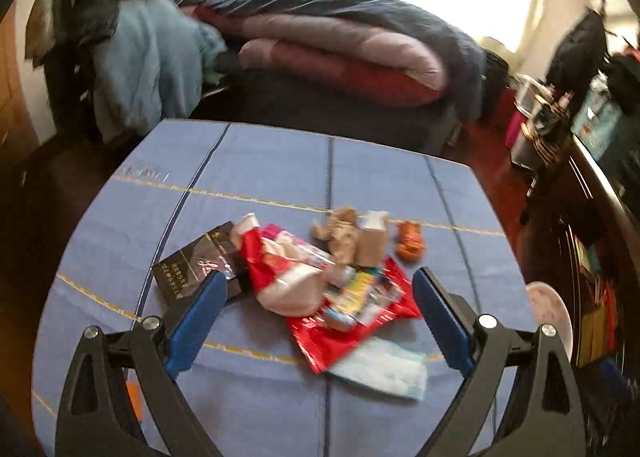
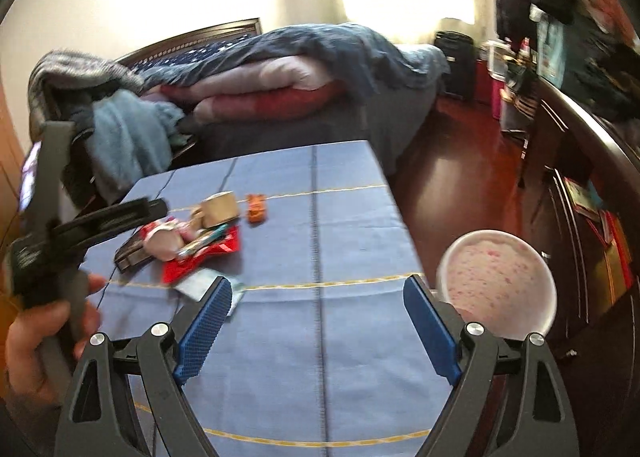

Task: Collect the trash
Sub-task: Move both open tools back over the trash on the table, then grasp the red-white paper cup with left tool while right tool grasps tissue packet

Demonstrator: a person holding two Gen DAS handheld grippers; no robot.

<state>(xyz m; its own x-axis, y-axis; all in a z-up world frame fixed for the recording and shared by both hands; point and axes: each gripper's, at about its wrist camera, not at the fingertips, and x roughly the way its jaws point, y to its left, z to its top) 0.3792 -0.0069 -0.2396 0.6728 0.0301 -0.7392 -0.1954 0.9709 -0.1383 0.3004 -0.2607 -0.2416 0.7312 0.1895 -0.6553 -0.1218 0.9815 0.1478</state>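
Note:
A heap of trash lies on the blue tablecloth: a black box, a red and white wrapper, a shiny red bag, crumpled brown paper, a small carton, an orange piece and a pale blue packet. My left gripper hovers open over the heap with nothing touching its pads. My right gripper is open above bare cloth, right of the heap. A round white container with a pink-speckled inside stands beside the right finger.
A hand holds the left tool at the left edge of the right wrist view. Behind the table is a bed with folded quilts and a chair draped with clothes. A dark cluttered cabinet lines the right side, across red-brown floor.

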